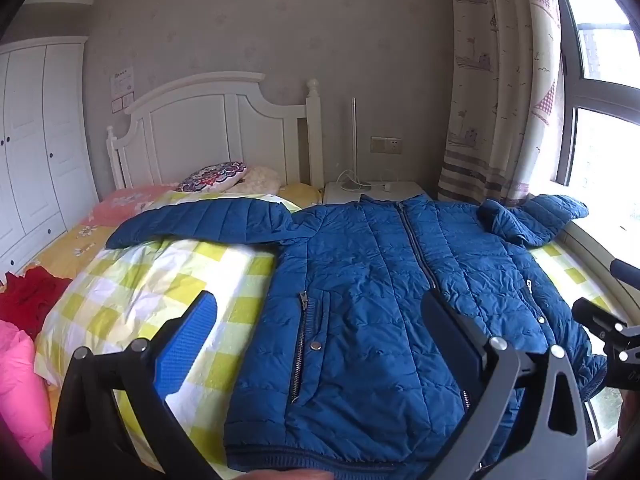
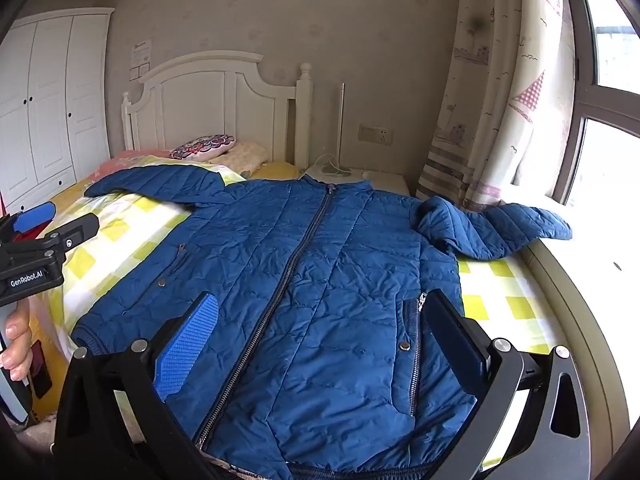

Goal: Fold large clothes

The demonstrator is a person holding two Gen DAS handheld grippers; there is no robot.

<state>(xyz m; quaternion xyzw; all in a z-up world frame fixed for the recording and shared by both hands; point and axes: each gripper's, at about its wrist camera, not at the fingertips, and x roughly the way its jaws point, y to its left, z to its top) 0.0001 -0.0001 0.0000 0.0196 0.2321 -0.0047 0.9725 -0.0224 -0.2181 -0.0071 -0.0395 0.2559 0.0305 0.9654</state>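
- Blue puffer jacket (image 1: 380,280) lies flat, front up and zipped, on the checked quilt (image 1: 160,280); both sleeves spread outward.
- Left gripper (image 1: 320,332): jaws wide apart, holding nothing. Jacket's left pocket zipper (image 1: 302,340) sits between the fingers, hem just below them. Left finger is over bare quilt, right finger over the jacket body.
- Right gripper (image 2: 320,332): jaws also spread, empty. Main zipper (image 2: 280,288) runs between its fingers; right pocket is just inside the right finger.
- Left sleeve (image 1: 200,220) is far ahead-left of the left jaws; right sleeve (image 2: 500,224) is ahead-right of the right jaws, its end draped toward the window sill (image 2: 580,280).
- Judgement: fold not started, both tools hovering near the hem.
- Risks:
  - Puffy slick shell: a shallow pinch likely takes only the top layer, so the front lifts and the back stays.
  - Left jaws straddle the jacket edge: closing here could take quilt along with it.
  - Right sleeve may slide off the sill side when pulled.
  - Trapped air likely springs folds back open.
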